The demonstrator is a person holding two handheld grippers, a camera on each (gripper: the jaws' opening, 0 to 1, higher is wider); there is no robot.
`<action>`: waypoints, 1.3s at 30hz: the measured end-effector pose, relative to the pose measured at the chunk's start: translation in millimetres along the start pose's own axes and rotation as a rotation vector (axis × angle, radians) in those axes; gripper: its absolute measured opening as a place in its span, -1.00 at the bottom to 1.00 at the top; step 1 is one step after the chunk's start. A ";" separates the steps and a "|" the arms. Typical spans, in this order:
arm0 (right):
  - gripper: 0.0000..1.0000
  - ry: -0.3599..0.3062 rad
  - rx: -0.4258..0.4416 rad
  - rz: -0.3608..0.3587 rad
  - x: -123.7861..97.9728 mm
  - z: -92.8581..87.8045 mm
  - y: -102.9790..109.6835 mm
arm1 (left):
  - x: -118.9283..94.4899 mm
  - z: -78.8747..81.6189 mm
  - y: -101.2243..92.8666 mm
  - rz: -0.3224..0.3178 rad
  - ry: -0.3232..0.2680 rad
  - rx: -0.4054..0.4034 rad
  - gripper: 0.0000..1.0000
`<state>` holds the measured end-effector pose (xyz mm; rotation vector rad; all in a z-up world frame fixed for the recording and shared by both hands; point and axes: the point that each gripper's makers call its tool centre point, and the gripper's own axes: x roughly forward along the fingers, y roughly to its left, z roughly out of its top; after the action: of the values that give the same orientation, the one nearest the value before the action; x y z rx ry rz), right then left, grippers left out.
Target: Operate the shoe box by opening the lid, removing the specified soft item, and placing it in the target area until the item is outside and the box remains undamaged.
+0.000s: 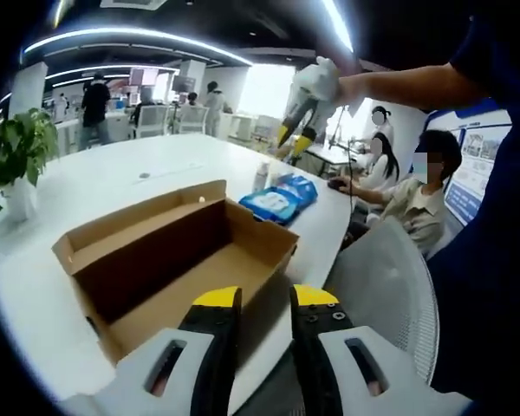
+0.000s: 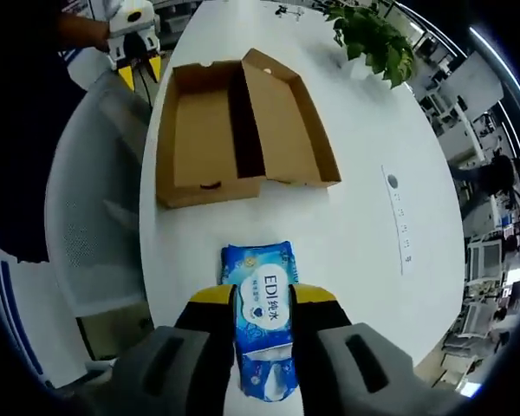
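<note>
One open cardboard shoe box [image 2: 238, 121] sits on the white table [image 2: 373, 234], its lid [image 2: 286, 117] folded back flat; the box is empty inside. One blue soft pack [image 2: 260, 316] lies on the table near the box, outside it. The right gripper [image 2: 262, 299] has its jaws straddling the pack, seemingly touching its sides. The left gripper [image 1: 266, 299] hangs at the box's near edge, jaws slightly parted and holding nothing. One potted plant [image 1: 17, 160] stands beyond the box.

A potted green plant [image 1: 19, 156] is standing at the far left of the white oval table [image 1: 113, 186], while seated office workers [image 1: 416, 195] are gathering beside its far right edge.
</note>
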<state>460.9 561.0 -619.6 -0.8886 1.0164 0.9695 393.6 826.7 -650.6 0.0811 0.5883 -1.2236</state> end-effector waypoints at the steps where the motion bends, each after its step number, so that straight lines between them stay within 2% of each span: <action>1: -0.57 -0.005 0.001 0.001 1.1 3.5 3.0 | -1.4 -0.4 0.2 0.000 -0.001 -0.001 -0.60; 5: -0.58 -0.026 0.012 0.004 9.9 16.5 15.7 | -8.7 -2.7 3.7 0.006 -0.003 0.007 -0.60; 10: -0.58 -0.080 0.137 -0.050 28.2 36.0 27.6 | -22.5 -9.1 23.3 0.068 -0.004 -0.007 -0.63; 12: -0.57 -0.137 0.180 -0.057 36.1 48.6 36.9 | -28.5 -13.8 30.7 0.092 0.007 -0.022 -0.63; 16: -0.60 -0.131 0.236 -0.060 51.2 51.1 56.1 | -42.2 -23.4 43.7 0.124 0.001 -0.060 -0.61; 18: -0.59 -0.153 0.253 -0.053 57.2 57.0 67.8 | -46.7 -27.5 47.6 0.139 0.009 -0.064 -0.61; 24: -0.65 -0.185 0.395 -0.085 74.1 63.3 85.6 | -57.3 -38.3 70.1 0.213 0.006 -0.116 -0.59; 26: -0.66 -0.190 0.455 -0.103 79.2 62.8 89.4 | -61.0 -41.9 78.9 0.242 0.001 -0.144 -0.58; 29: -0.70 -0.247 0.588 -0.137 81.2 67.4 87.7 | -66.9 -43.8 91.8 0.285 -0.010 -0.171 -0.58; 32: -0.74 -0.244 0.629 -0.176 85.6 65.9 89.0 | -71.8 -51.6 105.2 0.338 0.014 -0.205 -0.59; 34: -0.76 -0.287 0.697 -0.197 85.9 72.4 87.7 | -73.3 -59.8 113.2 0.368 0.043 -0.224 -0.61; 37: -0.78 -0.339 0.784 -0.232 88.2 77.3 84.9 | -70.9 -68.2 117.2 0.377 0.072 -0.237 -0.65; 39: -0.79 -0.346 0.826 -0.248 91.5 76.3 86.4 | -68.3 -72.4 117.4 0.367 0.088 -0.253 -0.66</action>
<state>420.6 679.2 -697.4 -0.1387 0.8642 0.3962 457.2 953.9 -709.5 0.0274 0.7644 -0.7871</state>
